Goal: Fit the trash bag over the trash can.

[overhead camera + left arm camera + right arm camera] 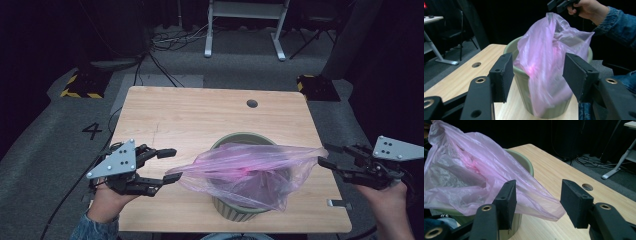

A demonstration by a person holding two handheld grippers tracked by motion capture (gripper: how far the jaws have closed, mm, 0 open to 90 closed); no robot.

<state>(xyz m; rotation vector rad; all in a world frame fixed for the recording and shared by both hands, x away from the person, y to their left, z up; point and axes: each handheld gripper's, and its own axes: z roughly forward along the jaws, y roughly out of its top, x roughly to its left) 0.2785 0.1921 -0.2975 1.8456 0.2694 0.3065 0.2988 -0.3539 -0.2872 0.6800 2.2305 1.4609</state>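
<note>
Pink bag (247, 172) draped over green bin (239, 210) at table (200, 112) near edge, left gripper (169, 165) and right gripper (326, 155) both wide, gripping nothing.

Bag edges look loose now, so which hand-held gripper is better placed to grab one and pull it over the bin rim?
Probably left: the open left hand-held gripper nearly touches the pink bag tip. The right hand-held gripper, also open, sits similarly close.

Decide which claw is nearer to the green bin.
Left. The left claw sits close beside the green bin; the right claw stands farther off, past its other side.
</note>
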